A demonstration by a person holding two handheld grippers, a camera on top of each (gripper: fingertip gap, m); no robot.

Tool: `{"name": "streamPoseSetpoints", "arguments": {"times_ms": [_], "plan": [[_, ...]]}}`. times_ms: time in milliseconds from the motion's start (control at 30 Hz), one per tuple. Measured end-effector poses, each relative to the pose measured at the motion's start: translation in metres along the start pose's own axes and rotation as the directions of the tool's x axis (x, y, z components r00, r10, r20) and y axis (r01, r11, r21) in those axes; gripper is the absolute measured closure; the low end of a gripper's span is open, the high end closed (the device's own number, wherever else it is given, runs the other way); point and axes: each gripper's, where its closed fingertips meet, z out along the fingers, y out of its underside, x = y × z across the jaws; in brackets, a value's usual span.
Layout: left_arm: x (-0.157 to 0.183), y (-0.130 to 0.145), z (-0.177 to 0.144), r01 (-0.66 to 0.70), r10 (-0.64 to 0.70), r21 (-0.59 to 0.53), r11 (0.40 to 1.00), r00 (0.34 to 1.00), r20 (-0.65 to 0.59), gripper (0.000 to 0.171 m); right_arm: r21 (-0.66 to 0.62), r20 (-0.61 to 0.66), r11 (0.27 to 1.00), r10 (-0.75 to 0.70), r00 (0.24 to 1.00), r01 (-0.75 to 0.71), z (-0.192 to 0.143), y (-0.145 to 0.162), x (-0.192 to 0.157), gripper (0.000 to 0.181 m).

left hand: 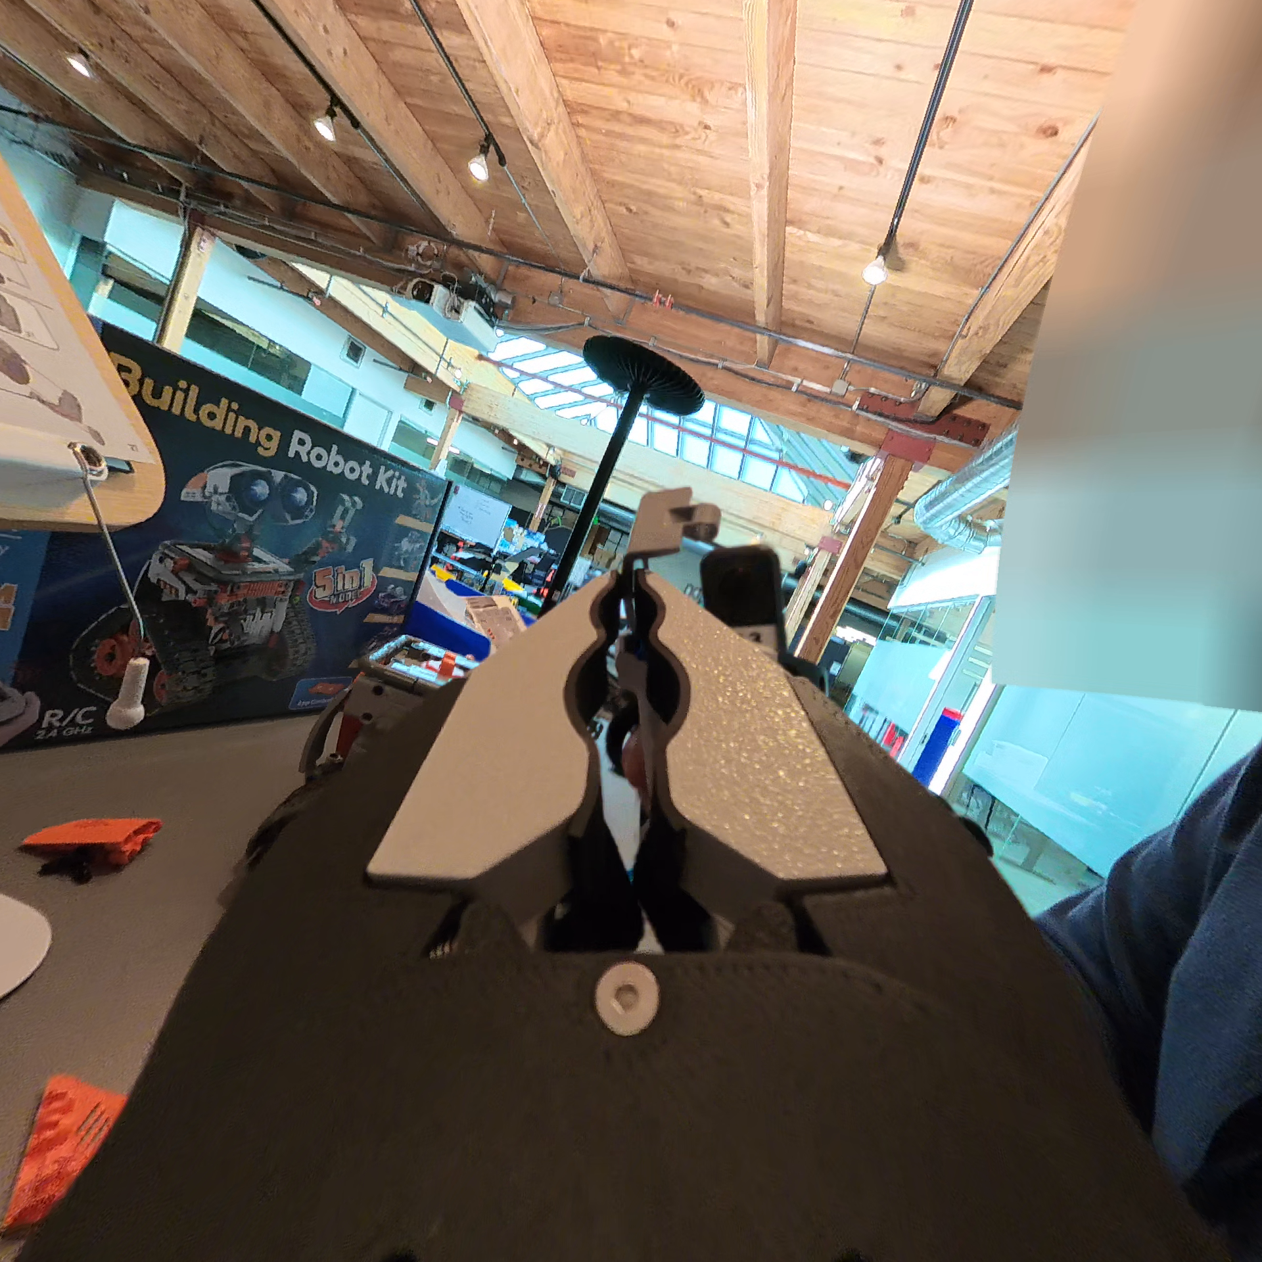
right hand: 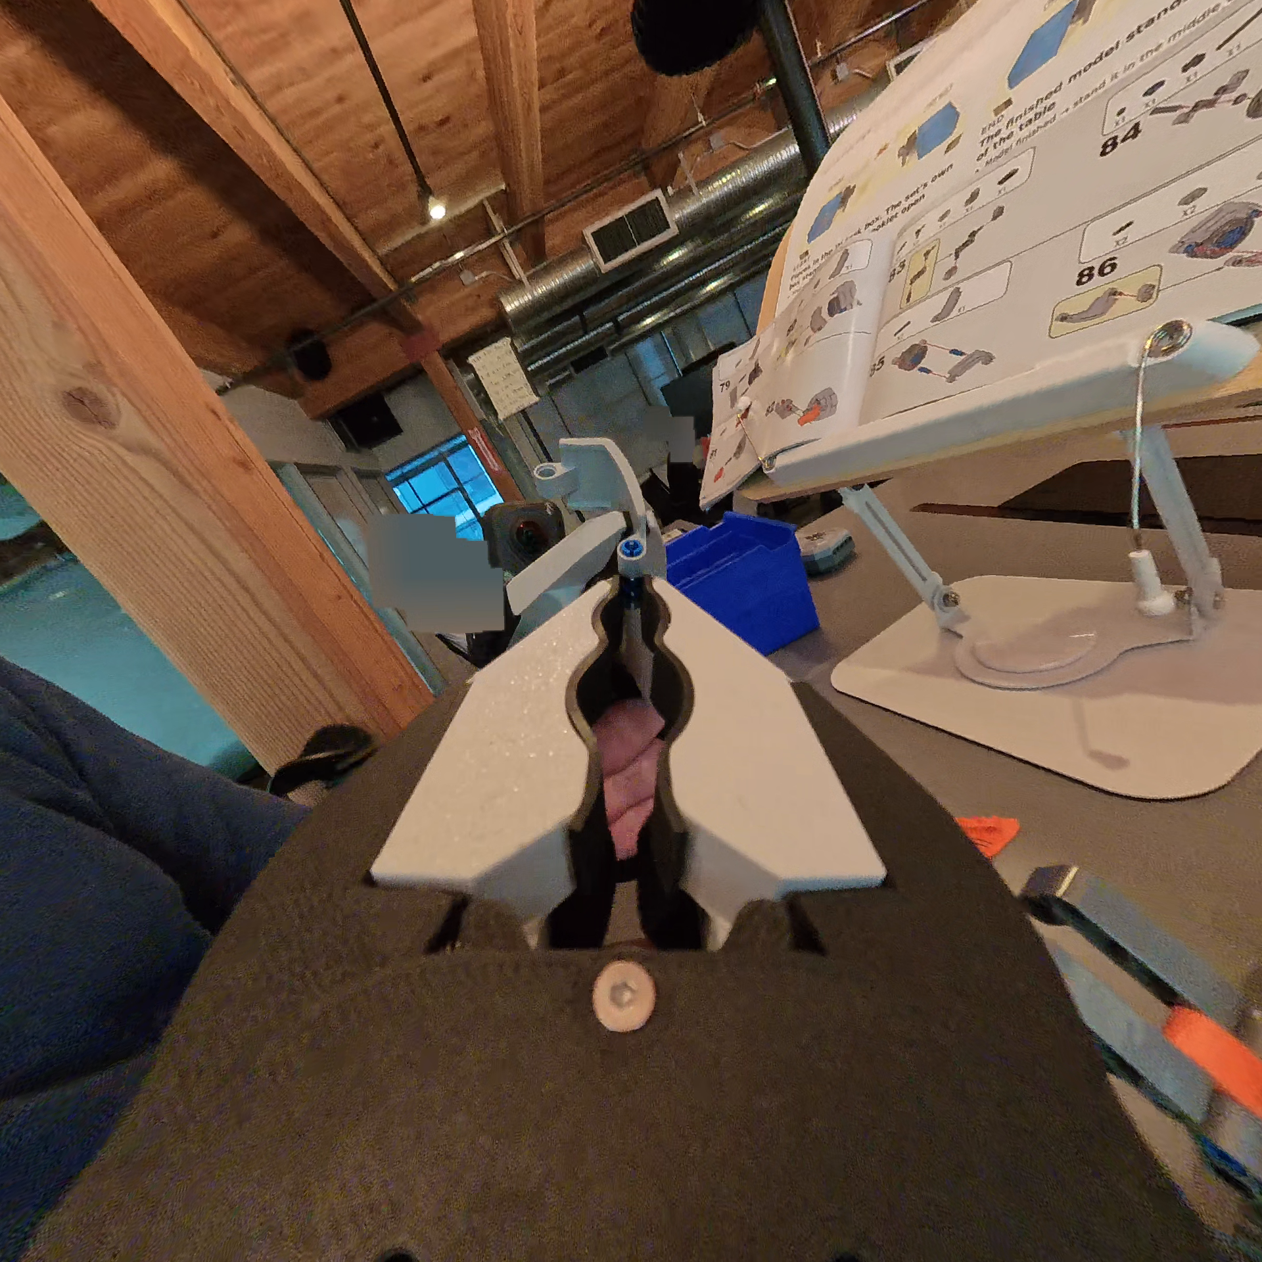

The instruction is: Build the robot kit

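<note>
part: grey part (left hand: pixel 666 526), angular with a curved panel, was up in the air between the two grippers, well off the counter (left hand: pixel 136 785); probably lifted so both tips could reach it.
pin: blue pin (right hand: pixel 632 550) stood at the part's lower edge, its shaft running down into the right tips. Seated or only touching, couldn't tell.
left gripper: left gripper (left hand: pixel 628 577) was tilted up, jaws clenched on a thin edge of the grey part, likely acting as the fixture.
right gripper: right gripper (right hand: pixel 632 591) was also tilted up, jaws pinched on the pin shaft and facing the left one. Its camera (left hand: pixel 741 580) showed just past the part in the left view.
hand: a finger (right hand: pixel 628 765) showed through the gap behind the right jaws.
sleeve: blue sleeve (left hand: pixel 1174 956) sat at the frame edge, so both tools were held close to the body.
model: half-built model (left hand: pixel 403 669) sat on the counter behind the left gripper.
loose bits: orange pieces (left hand: pixel 89 836) lay on the counter to the left, apart from the grippers.
bin: blue bin (right hand: pixel 737 580) stood near, beyond the right tips, looking like parts storage.
booklet: booklet (right hand: pixel 1024 205) lay open on a tilted stand (right hand: pixel 1024 683), clipped by wires, angled for reading while working.
box: kit box (left hand: pixel 273 546) stood upright at the back of the counter.
</note>
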Motion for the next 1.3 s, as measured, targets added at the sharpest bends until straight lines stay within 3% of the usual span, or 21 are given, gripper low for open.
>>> {"name": "streamPoseSetpoints", "arguments": {"times_ms": [133, 200, 267, 400, 467, 533, 567, 700, 767, 833, 867, 933, 1000, 1067, 1133, 1200, 1300], "plan": [[-0.006, 0.008, -0.011, -0.109, 0.115, -0.160, 0.981, 0.993, 0.027, 0.141, -0.194, -0.110, 0.953, -0.257, 0.960, 0.233, -0.013, -0.001, 0.008, 0.180], [-0.009, 0.014, -0.017, -0.236, 0.260, -0.285, 0.929, 0.964, 0.048, 0.127, -0.384, -0.162, 0.838, -0.474, 0.865, 0.387, -0.022, 0.005, 0.020, 0.180], [-0.005, 0.016, -0.016, -0.385, 0.427, -0.393, 0.835, 0.904, 0.022, 0.126, -0.556, -0.115, 0.684, -0.625, 0.772, 0.472, -0.028, 0.017, 0.025, 0.180], [-0.012, 0.047, -0.012, -0.527, 0.614, -0.637, 0.563, 0.782, -0.105, 0.147, -0.697, 0.021, 0.422, -0.796, 0.605, 0.580, -0.033, 0.031, 0.029, 0.179], [-0.006, 0.059, -0.014, -0.555, 0.608, -0.654, 0.514, 0.773, -0.179, 0.165, -0.720, 0.098, 0.313, -0.838, 0.537, 0.620, -0.034, 0.040, 0.029, 0.179], [-0.010, 0.068, -0.021, -0.556, 0.607, -0.691, 0.461, 0.766, -0.211, 0.170, -0.727, 0.141, 0.254, -0.854, 0.501, 0.638, -0.034, 0.048, 0.028, 0.179], [-0.010, 0.069, -0.021, -0.570, 0.616, -0.678, 0.464, 0.758, -0.215, 0.171, -0.720, 0.146, 0.236, -0.868, 0.475, 0.653, -0.033, 0.048, 0.028, 0.179], [-0.006, 0.068, -0.022, -0.603, 0.655, -0.635, 0.483, 0.730, -0.195, 0.171, -0.718, 0.148, 0.174, -0.908, 0.392, 0.674, -0.033, 0.049, 0.026, 0.179], [-0.008, 0.068, -0.025, -0.600, 0.661, -0.621, 0.504, 0.731, -0.169, 0.171, -0.715, 0.134, 0.177, -0.915, 0.381, 0.676, -0.031, 0.052, 0.029, 0.179], [-0.011, 0.072, -0.029, -0.608, 0.686, -0.641, 0.468, 0.708, -0.170, 0.171, -0.727, 0.149, 0.139, -0.924, 0.352, 0.672, -0.030, 0.056, 0.033, 0.179], [-0.010, 0.070, -0.031, -0.603, 0.684, -0.637, 0.480, 0.712, -0.158, 0.171, -0.720, 0.153, 0.129, -0.929, 0.338, 0.682, -0.029, 0.058, 0.032, 0.179], [-0.010, 0.069, -0.034, -0.574, 0.662, -0.621, 0.534, 0.741, -0.115, 0.171, -0.712, 0.140, 0.172, -0.915, 0.378, 0.681, -0.027, 0.059, 0.030, 0.179], [-0.013, 0.070, -0.037, -0.598, 0.713, -0.642, 0.481, 0.693, -0.112, 0.171, -0.718, 0.084, 0.248, -0.896, 0.435, 0.651, -0.024, 0.063, 0.034, 0.179], [-0.012, 0.070, -0.037, -0.623, 0.754, -0.650, 0.435, 0.647, -0.116, 0.171, -0.699, 0.013, 0.369, -0.850, 0.527, 0.612, -0.024, 0.065, 0.033, 0.179], [-0.013, 0.072, -0.039, -0.621, 0.754, -0.656, 0.428, 0.646, -0.120, 0.171, -0.697, -0.032, 0.413, -0.834, 0.550, 0.586, -0.023, 0.067, 0.034, 0.179], [-0.012, 0.073, -0.041, -0.645, 0.804, -0.679, 0.352, 0.579, -0.133, 0.171, -0.700, -0.036, 0.413, -0.835, 0.549, 0.582, -0.024, 0.070, 0.035, 0.179], [-0.011, 0.073, -0.041, -0.600, 0.740, -0.662, 0.448, 0.665, -0.102, 0.171, -0.701, 0.051, 0.318, -0.870, 0.490, 0.638, -0.025, 0.071, 0.035, 0.179]]}}
